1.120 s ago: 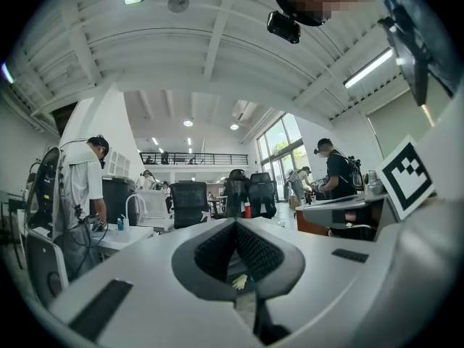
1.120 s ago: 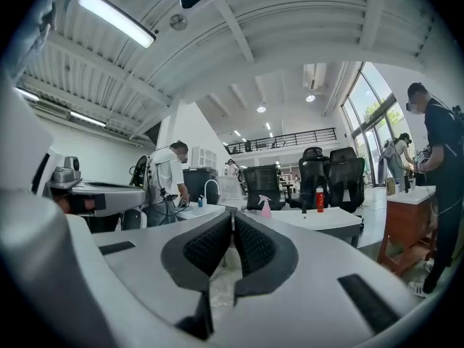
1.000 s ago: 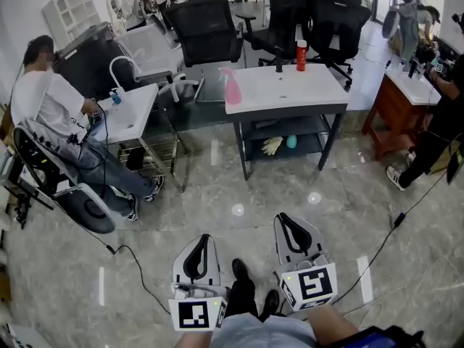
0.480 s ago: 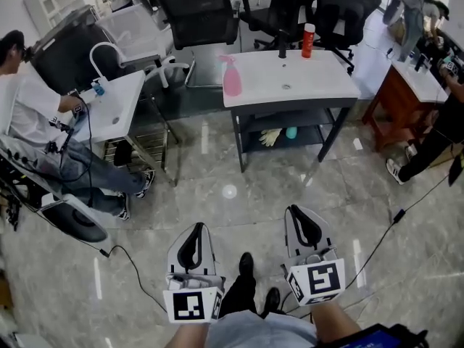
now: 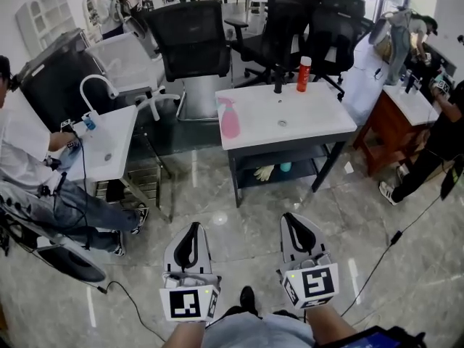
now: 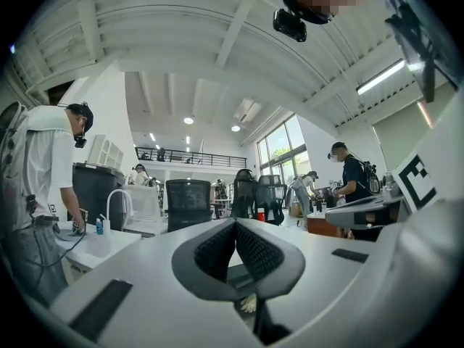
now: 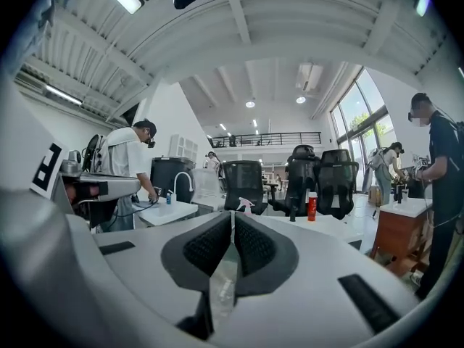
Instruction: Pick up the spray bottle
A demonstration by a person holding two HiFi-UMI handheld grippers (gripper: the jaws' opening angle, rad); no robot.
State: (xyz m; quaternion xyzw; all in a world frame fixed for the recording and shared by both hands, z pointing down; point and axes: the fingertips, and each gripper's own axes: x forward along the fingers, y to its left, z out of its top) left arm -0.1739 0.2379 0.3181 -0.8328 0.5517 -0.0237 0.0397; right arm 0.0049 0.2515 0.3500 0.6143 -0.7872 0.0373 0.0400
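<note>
The pink spray bottle (image 5: pixel 229 118) stands upright on the left edge of a white table (image 5: pixel 304 118), well ahead of both grippers. In the right gripper view the spray bottle (image 7: pixel 245 206) shows small, just over the jaw tips. My left gripper (image 5: pixel 193 226) and right gripper (image 5: pixel 289 217) are held side by side low over the floor, pointing level at the table. The left gripper (image 6: pixel 234 222) has its jaws together with nothing between them. The right gripper (image 7: pixel 232 214) is closing its last sliver, also on nothing.
A red bottle (image 5: pixel 304 74) and a black tap (image 5: pixel 278 78) stand at the table's far edge; gloves (image 5: pixel 264 172) lie on its lower shelf. A seated person (image 5: pixel 32 172) and a sink table (image 5: pixel 109 140) are left, office chairs (image 5: pixel 190 42) behind, a wooden cabinet (image 5: pixel 388 118) right.
Both grippers and the head camera have moved forward across the floor, so the table with the spray bottle stands nearer and lower in the head view. The jaws stay together.
</note>
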